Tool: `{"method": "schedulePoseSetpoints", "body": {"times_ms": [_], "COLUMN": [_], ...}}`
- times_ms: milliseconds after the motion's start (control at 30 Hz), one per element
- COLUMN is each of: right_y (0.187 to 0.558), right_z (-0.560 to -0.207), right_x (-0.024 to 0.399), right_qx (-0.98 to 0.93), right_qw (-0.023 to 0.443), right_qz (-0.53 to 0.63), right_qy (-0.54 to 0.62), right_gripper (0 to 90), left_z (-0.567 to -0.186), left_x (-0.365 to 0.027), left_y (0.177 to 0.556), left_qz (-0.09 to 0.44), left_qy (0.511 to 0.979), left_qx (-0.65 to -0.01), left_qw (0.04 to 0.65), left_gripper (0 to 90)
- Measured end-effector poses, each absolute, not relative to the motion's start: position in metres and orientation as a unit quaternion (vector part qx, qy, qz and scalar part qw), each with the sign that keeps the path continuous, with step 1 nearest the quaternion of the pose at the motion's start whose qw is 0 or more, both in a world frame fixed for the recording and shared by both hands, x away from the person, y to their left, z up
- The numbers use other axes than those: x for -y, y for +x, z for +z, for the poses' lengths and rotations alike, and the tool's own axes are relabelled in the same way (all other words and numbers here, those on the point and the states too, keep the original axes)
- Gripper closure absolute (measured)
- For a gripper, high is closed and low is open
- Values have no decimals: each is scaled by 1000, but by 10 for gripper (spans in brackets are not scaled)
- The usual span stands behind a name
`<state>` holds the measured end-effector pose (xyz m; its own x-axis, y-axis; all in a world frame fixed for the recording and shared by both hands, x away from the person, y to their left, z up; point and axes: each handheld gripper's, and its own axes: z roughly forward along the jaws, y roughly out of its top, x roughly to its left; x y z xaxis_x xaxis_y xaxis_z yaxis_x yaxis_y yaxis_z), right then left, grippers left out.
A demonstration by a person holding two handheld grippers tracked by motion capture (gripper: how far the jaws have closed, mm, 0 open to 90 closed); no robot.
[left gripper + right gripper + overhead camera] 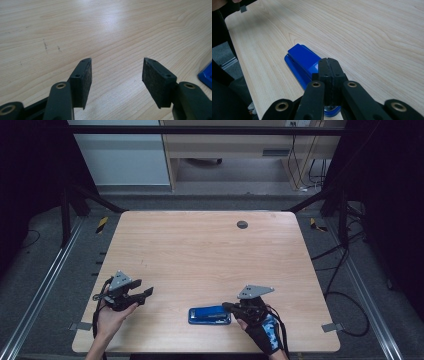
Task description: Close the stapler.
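While the left gripper gapes, the right gripper presses pinched jaws onto the blue stapler

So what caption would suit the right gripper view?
Closed tongs poised over the near end of a blue stapler on a wooden table.
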<state>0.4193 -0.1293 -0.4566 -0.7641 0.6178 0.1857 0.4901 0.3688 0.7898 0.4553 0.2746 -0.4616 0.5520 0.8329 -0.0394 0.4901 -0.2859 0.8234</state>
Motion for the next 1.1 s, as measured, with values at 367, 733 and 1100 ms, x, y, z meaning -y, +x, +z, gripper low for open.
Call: {"method": "schedulePoseSetpoints", "body": {"times_ms": [367,733,1100], "right_y": [420,420,422], "right_z": [-459,-461,-463], "right_x": [128,126,128], "right_qx": [-826,-834,-829], "right_qw": [70,78,70], "right_qz": [447,432,440], "right_qy": [336,335,338], "right_gripper": [900,900,900], "left_z": [-462,-463,-463], "left_x": [-273,-272,-271], "left_y": [455,455,455], "left_qz": [202,201,201], "left_qy": [779,779,779], "left_qx": [-424,-424,-423], "left_qw": [415,416,416], "left_gripper": [413,412,411]}}
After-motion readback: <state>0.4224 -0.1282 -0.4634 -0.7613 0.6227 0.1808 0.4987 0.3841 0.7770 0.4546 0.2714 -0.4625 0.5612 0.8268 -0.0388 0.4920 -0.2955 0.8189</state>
